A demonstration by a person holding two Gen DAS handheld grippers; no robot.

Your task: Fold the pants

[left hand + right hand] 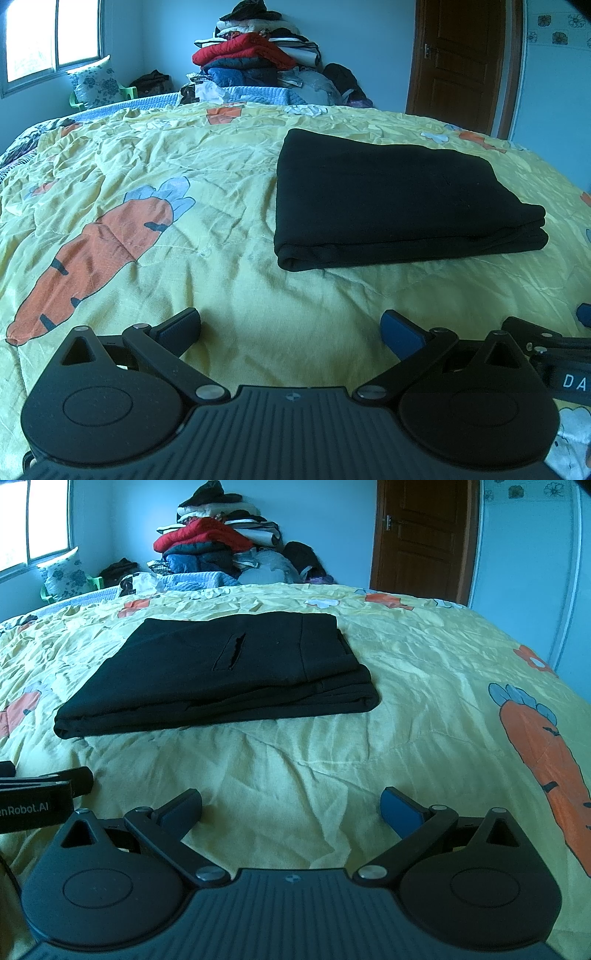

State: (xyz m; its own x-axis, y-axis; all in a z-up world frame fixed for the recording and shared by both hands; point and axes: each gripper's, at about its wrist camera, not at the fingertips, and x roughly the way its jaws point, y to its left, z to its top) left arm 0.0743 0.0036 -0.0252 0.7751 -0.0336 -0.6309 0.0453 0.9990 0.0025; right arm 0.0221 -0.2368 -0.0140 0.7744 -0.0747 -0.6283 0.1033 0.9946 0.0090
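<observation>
Pants, left wrist view: one pair of black pants (pixel 399 199) lies folded in a flat rectangle on the yellow carrot-print bedspread (pixel 229 236), ahead and to the right of the fingers, well apart from them.
Hidden, left wrist view: the dark cloth shows no seams or pockets here; only a stack of layers at the near right corner can be made out.
Left gripper: the left gripper (pixel 290 330) hovers low over bare bedspread, its two blue-padded fingers spread wide with nothing between them.
Cut off, left wrist view: part of the right gripper's body juts in at the right edge, with only the letters "DA" legible.
Pants, right wrist view: the same single folded pair (pixel 221 668) lies ahead and to the left, one slit pocket (pixel 231 651) showing on top.
Right gripper: the right gripper (pixel 291 810) has its two fingers splayed apart, empty, clear of the cloth.
Cut off, right wrist view: the left gripper's body enters at the left edge, its lettering clipped.
Background: one heap of clothes (pixel 218 550), one brown door (pixel 424 535) and one window (pixel 48 37), partly cropped.
</observation>
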